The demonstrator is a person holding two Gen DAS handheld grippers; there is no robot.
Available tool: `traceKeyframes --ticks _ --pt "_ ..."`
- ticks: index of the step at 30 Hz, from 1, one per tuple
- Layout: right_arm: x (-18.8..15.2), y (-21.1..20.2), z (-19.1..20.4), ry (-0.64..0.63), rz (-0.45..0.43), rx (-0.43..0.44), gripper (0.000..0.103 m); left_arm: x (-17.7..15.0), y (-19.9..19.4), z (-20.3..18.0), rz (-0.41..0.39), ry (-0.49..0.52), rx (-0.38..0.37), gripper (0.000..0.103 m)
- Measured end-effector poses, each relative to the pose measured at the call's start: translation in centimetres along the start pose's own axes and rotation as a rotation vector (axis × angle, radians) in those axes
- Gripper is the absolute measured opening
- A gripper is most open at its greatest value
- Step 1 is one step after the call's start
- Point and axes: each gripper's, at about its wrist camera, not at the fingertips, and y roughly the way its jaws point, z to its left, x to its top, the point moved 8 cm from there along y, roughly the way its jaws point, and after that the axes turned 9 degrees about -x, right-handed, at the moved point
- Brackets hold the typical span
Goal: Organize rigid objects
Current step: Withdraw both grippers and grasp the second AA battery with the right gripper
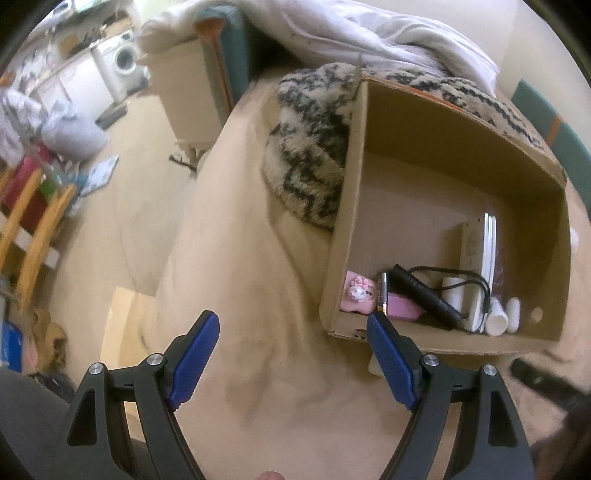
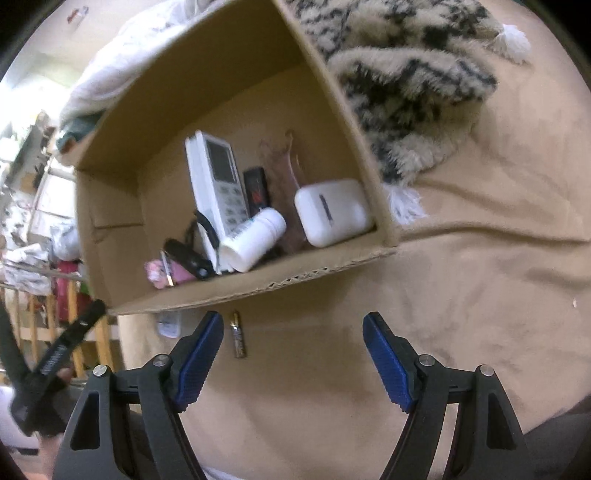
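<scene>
An open cardboard box (image 1: 436,122) (image 2: 325,269) sits on a tan blanket. It holds a white remote (image 2: 218,181), a white pill bottle (image 2: 255,238), a white case (image 2: 332,212), a black flashlight (image 1: 428,295) (image 2: 188,258), a pink toy (image 1: 356,291) and a battery (image 1: 382,291). Another battery (image 2: 239,334) lies on the blanket just outside the box front. My left gripper (image 1: 293,334) is open and empty in front of the box's near corner. My right gripper (image 2: 293,334) is open and empty, its left finger beside the loose battery.
A black-and-cream fuzzy blanket (image 1: 310,147) (image 2: 406,92) lies beside the box. White bedding (image 1: 351,33) is piled behind it. A small white object (image 2: 168,325) lies under the box's front edge. Cluttered floor and wooden racks (image 1: 33,229) are at left.
</scene>
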Motion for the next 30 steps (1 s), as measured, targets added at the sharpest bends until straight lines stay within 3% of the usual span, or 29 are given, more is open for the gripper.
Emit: traceKeyframes --ticks 5,8,9,17,19,21,22,30 --pt "-1.6 2.2 3.7 -0.145 0.035 -0.044 0.061 0.1 0.1 -0.2 0.017 -0.026 -0.032 0.08" --pt "-2.6 3.3 5.7 -0.185 0.046 -0.064 0.059 0.2 0.0 -0.3 0.031 -0.04 -0.057 0.08" --pt "-2.8 3.7 6.3 -0.197 0.054 -0.068 0.053 0.1 -0.1 -0.3 0.036 -0.046 -0.066 0.08" --pt "-4.6 6.4 8.7 -0.316 0.032 -0.215 0.049 -0.2 -0.1 0.0 0.054 -0.06 -0.059 0.08" --pt "-4.7 6.3 8.9 -0.341 0.008 -0.243 0.041 -0.2 -0.1 0.0 0.056 -0.064 -0.064 0.08" --pt "-4.8 6.1 9.0 -0.356 -0.005 -0.247 0.016 -0.1 -0.3 -0.1 0.047 -0.057 -0.061 0.08" --pt "-4.9 6.0 9.1 -0.357 -0.002 -0.244 0.011 0.0 -0.4 -0.2 0.042 -0.053 -0.059 0.08" --pt "-4.2 1.4 8.1 -0.352 -0.047 -0.151 0.011 -0.2 -0.3 0.2 0.038 -0.043 -0.033 0.08"
